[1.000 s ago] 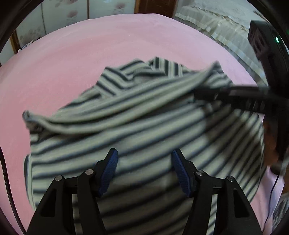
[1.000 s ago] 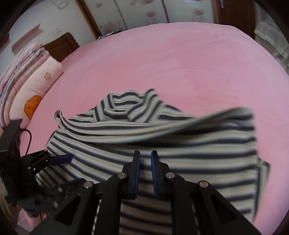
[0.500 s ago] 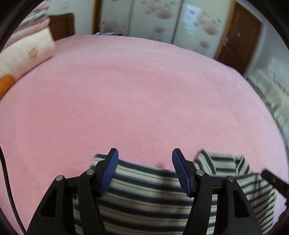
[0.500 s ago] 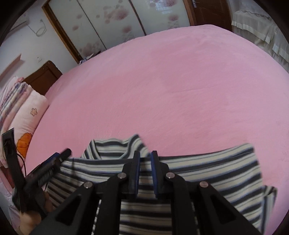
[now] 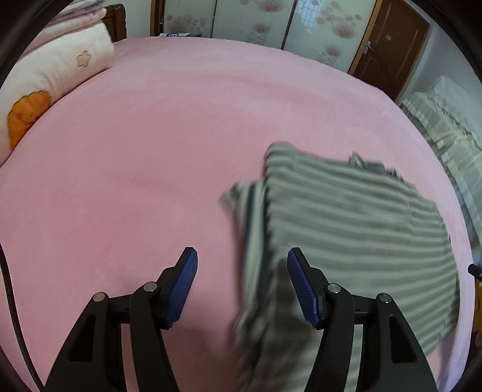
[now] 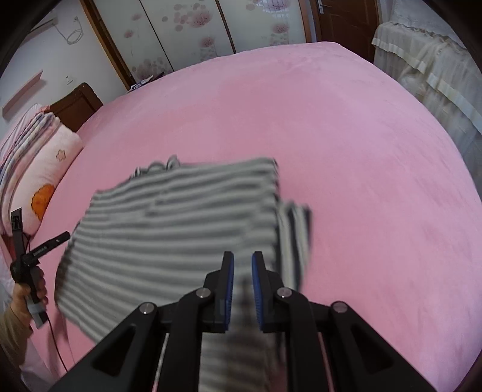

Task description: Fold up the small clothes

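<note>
A grey and dark striped shirt (image 5: 346,229) lies spread on the pink bed (image 5: 135,156), blurred by motion. My left gripper (image 5: 242,271) is open at the shirt's left edge. A loose fold of cloth passes between its fingers close to the right pad (image 5: 301,286), with no pad pressing on it. In the right wrist view the shirt (image 6: 180,223) lies to the left. My right gripper (image 6: 243,271) is shut on a strip of the shirt near its right side. The left gripper (image 6: 61,236), held in a hand (image 6: 30,289), shows at the shirt's far edge.
A pink and white pillow with an orange print (image 5: 54,78) and folded bedding lie at the bed's left end. Wardrobe doors (image 5: 250,21) and a brown door (image 5: 388,51) stand behind the bed. A cream cloth-covered piece of furniture (image 6: 430,66) stands to the right.
Both grippers have drawn back and swung round. The shirt, which filled the views beneath the fingers, now lies flatter and off to one side. Neither gripper's jaws have changed.
</note>
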A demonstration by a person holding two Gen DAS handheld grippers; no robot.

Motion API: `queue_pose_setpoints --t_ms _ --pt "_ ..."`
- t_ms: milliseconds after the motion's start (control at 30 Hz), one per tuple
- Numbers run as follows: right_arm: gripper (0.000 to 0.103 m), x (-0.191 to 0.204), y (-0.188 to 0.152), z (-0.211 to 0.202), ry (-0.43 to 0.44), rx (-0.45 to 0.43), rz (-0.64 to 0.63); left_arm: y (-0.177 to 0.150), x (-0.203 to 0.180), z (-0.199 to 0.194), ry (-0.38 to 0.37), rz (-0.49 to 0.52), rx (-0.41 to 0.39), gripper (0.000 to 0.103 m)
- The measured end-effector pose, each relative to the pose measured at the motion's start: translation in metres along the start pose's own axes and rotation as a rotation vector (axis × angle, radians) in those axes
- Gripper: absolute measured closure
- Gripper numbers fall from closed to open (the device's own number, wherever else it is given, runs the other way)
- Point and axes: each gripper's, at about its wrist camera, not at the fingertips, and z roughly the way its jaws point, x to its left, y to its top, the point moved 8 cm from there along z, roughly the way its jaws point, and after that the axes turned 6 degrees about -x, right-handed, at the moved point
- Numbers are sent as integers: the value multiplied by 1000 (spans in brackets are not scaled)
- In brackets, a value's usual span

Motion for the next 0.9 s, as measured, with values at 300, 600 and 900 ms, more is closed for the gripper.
queue_pose_setpoints --t_ms 300,600,900 --pt "79 20 -89 -37 -5 46 -15 -101 21 -66 -67 14 78 38" --pt "78 6 -105 -29 -36 40 9 -110 -17 -44 -131 -13 71 38" --pt "78 -9 -118 -11 69 52 112 -107 -39 -36 -214 -13 59 59"
